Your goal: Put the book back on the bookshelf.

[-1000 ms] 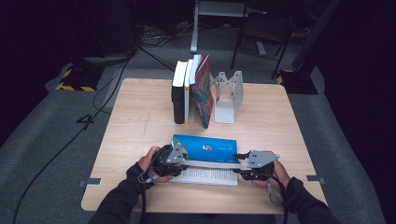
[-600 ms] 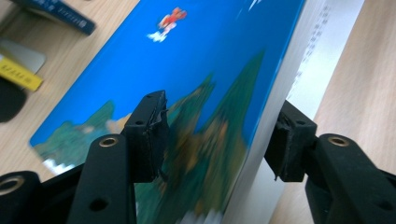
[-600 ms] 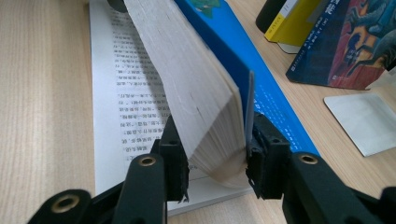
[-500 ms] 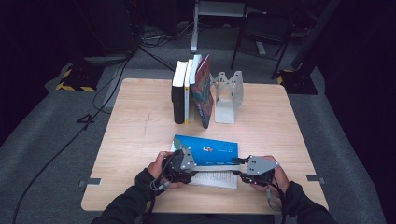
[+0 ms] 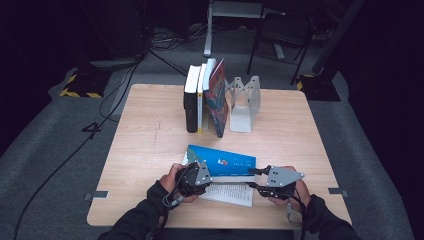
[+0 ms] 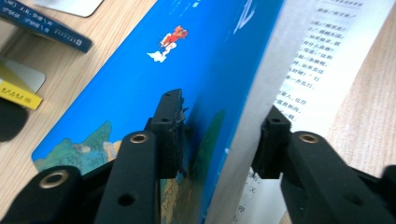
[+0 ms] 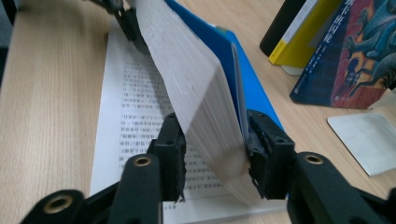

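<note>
While both grippers clamp the blue book's thick page block, its loose bottom page (image 5: 231, 193) lies flat on the table (image 5: 145, 150). Left gripper (image 5: 202, 175) has just been closing, jaws across cover and page edges; right gripper (image 5: 256, 178) has opened slightly yet pinches the other end. Blue book (image 5: 222, 161) sits tilted near the table's front edge. Farther back stand upright books (image 5: 205, 97) beside a metal bookend (image 5: 243, 102).

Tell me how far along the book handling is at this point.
Done: several books stand against the bookend. In hand: the blue book lies near the person, its cover and page block tilted up off one flat page. The left gripper, jaws just closing, and the right gripper, jaws just easing, clamp its ends. Left: probably closing it and standing it with the others.
</note>
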Demonstrator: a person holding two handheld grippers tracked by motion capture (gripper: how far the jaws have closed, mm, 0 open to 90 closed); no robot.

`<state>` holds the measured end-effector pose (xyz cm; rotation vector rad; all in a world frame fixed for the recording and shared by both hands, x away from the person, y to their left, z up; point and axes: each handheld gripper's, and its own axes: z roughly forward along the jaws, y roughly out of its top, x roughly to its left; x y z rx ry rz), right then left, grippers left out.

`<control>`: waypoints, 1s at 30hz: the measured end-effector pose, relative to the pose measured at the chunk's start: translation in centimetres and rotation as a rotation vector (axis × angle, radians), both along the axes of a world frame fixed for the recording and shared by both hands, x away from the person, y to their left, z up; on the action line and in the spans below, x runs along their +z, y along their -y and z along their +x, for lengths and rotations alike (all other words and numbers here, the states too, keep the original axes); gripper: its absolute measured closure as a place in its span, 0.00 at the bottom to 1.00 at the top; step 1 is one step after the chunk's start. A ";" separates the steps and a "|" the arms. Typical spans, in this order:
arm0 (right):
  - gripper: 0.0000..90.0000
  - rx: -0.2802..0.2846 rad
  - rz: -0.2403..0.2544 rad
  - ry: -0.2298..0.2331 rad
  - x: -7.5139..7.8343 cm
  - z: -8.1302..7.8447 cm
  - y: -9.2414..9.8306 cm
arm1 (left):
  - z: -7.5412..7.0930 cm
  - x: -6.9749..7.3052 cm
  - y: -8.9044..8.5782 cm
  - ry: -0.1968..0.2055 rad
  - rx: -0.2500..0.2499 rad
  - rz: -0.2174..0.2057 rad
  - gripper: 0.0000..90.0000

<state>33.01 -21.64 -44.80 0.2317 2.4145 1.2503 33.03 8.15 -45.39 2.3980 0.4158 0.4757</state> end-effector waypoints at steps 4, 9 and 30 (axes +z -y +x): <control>0.58 -0.026 0.012 -0.057 -0.8 1.7 1.1 | 0.2 0.0 -0.4 -0.008 -0.014 -0.031 0.70; 0.68 -0.027 -0.002 -0.041 -0.8 1.8 1.0 | 0.6 0.3 -0.1 -0.039 -0.007 -0.052 0.68; 0.48 -0.118 0.099 -0.076 0.5 2.1 3.1 | -0.5 0.8 3.9 -0.002 0.063 -0.116 0.77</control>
